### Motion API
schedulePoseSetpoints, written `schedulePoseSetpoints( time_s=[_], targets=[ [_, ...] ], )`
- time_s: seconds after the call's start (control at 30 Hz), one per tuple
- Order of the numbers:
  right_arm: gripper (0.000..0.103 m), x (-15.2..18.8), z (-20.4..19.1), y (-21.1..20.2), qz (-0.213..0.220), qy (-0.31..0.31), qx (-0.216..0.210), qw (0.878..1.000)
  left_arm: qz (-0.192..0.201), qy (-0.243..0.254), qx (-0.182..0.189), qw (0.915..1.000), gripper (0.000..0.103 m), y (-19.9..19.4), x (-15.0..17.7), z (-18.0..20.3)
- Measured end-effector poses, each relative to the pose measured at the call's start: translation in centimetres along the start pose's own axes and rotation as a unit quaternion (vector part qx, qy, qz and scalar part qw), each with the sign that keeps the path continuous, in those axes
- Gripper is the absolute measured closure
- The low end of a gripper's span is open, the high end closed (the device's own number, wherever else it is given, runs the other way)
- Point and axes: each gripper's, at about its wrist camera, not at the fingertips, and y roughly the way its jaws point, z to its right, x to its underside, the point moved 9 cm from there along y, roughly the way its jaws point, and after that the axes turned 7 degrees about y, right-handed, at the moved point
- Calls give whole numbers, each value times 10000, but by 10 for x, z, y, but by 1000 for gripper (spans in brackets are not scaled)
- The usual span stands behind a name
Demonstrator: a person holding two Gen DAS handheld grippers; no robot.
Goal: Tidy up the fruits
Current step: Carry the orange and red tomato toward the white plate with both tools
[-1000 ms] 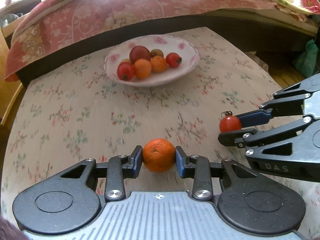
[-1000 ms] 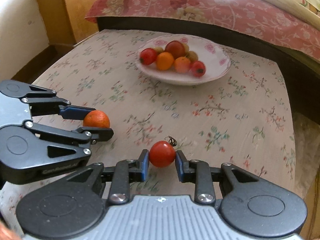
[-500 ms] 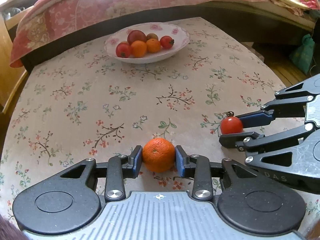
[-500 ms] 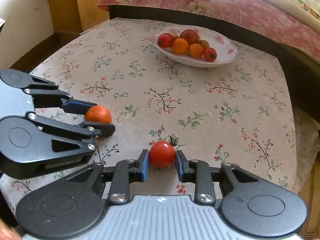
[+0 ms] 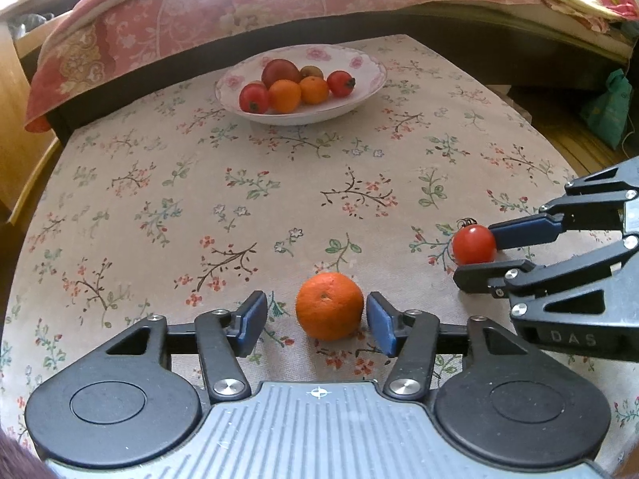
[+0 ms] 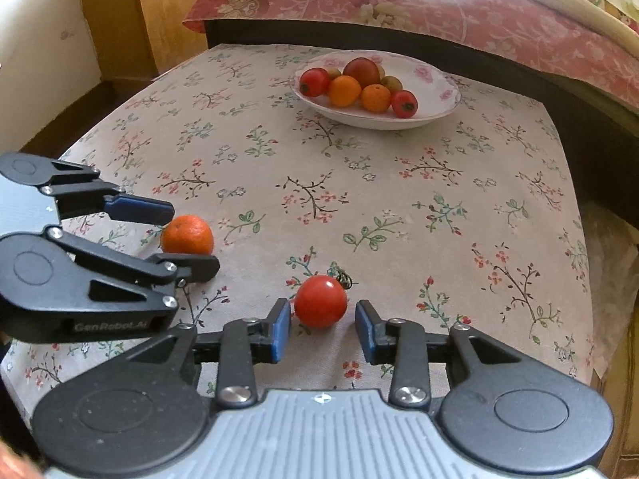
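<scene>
Floral-clothed table (image 5: 159, 207) beside quilted bed (image 5: 239, 4)

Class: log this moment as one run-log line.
left gripper: open around orange | right gripper: open around tomato | both fruits on tablecloth | bowl: six fruits
</scene>
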Motion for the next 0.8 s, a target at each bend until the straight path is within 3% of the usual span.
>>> schedulePoseSetpoints(
  time_s=[0.47, 0.8],
  targets=[
    [65, -2, 0, 1, -36, 47, -93, 9999, -33, -125, 57, 9999, 38, 5, -4, -2],
    [70, 0, -3, 1, -85, -39, 53, 9999, -43, 30, 127, 9999, 56, 3, -5, 6]
  ],
)
